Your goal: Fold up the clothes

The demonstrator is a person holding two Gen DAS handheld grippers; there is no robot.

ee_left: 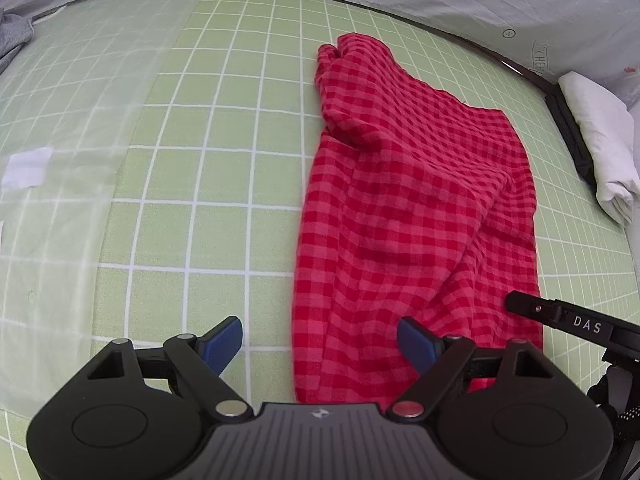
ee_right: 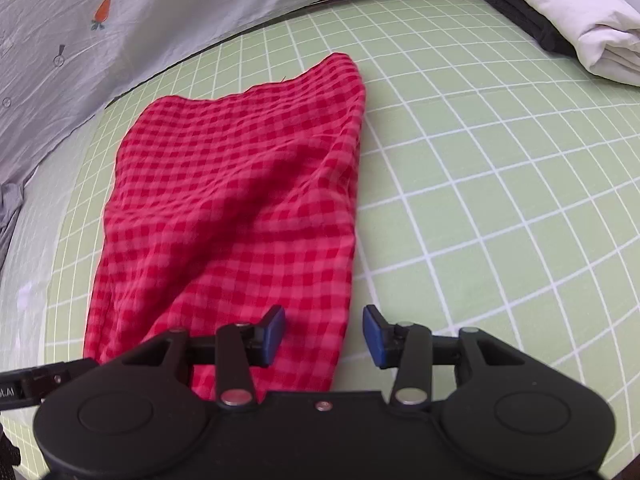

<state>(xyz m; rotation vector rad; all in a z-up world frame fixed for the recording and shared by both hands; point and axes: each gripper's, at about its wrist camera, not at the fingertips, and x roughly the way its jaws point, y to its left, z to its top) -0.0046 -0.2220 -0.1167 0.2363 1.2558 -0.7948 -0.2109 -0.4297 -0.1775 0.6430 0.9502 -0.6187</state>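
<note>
A red checked garment (ee_left: pixel 412 200) lies folded lengthwise and rumpled on the green grid mat (ee_left: pixel 200 160); it also shows in the right wrist view (ee_right: pixel 240 208). My left gripper (ee_left: pixel 320 344) is open, jaws wide apart, over the garment's near left edge, holding nothing. My right gripper (ee_right: pixel 324 334) is open over the garment's near right edge, with its left finger above the cloth and its right finger over bare mat. The right gripper's body (ee_left: pixel 576 322) shows at the right of the left wrist view.
A folded white cloth (ee_left: pixel 600 140) lies at the mat's far right, also in the right wrist view (ee_right: pixel 568 12). A pale sheet with small prints (ee_right: pixel 100 32) lies beyond the mat. A grey garment (ee_left: pixel 12 36) sits far left. A translucent sheet (ee_left: pixel 60 140) covers the mat's left part.
</note>
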